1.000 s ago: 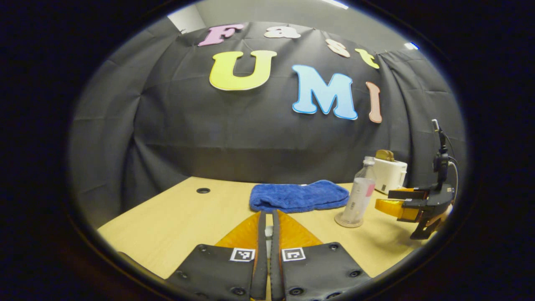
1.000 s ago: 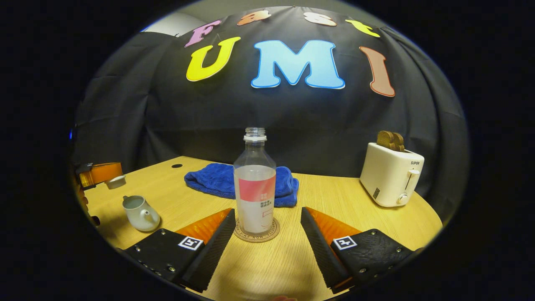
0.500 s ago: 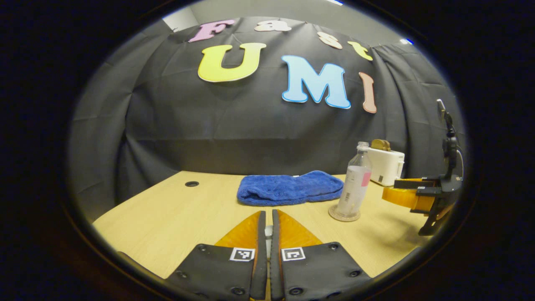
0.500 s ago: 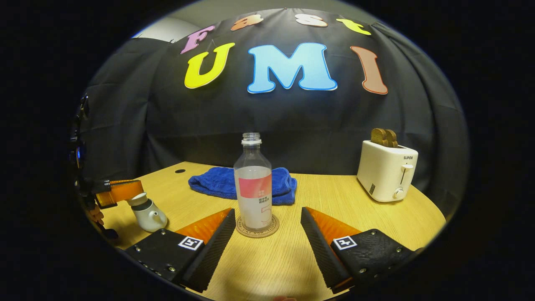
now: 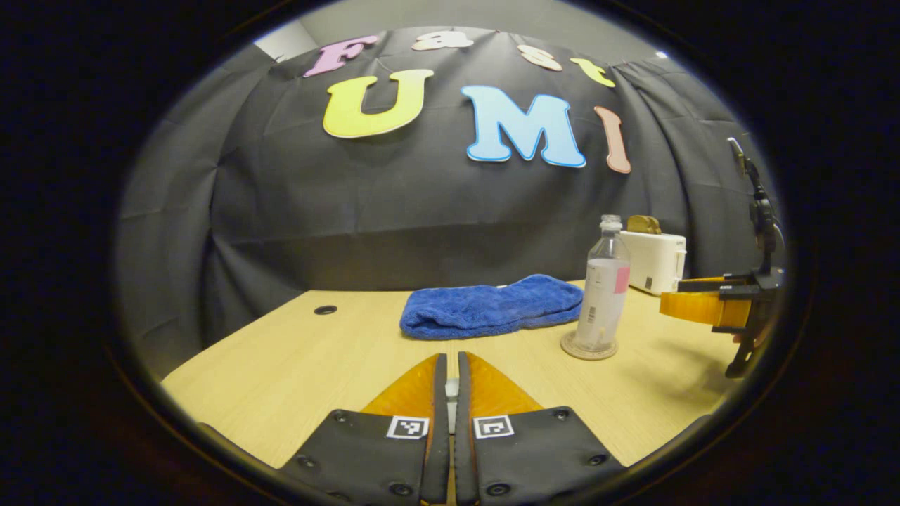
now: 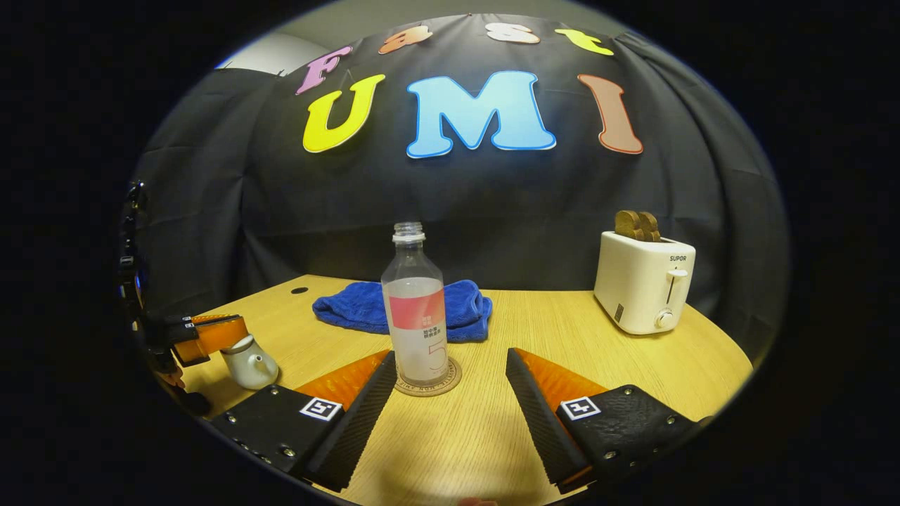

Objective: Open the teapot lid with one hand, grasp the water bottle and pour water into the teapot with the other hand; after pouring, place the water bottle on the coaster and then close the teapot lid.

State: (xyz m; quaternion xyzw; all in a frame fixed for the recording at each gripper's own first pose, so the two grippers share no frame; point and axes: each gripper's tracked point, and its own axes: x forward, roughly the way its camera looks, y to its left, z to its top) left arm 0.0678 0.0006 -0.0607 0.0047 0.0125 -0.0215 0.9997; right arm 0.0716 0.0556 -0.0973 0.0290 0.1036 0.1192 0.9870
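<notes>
While pinching the small white lid [image 5: 451, 388] tight in the left gripper [image 5: 451, 360], right on top of the round white pot [image 6: 252, 363] by the tabletop's [image 6: 562, 330] left edge, likely just let go, with the bottle [image 6: 416, 316] upright on its coaster [image 6: 430, 386] mid-tabletop, ahead of the wide-spread right gripper [image 6: 450, 353].

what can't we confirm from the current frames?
- Lid seated on the teapot or not: right gripper view, the left gripper covers the pot's top.
- What the left gripper pinches: left gripper view, only a pale sliver shows between its closed fingers.
- Bottle label: too small.
</notes>
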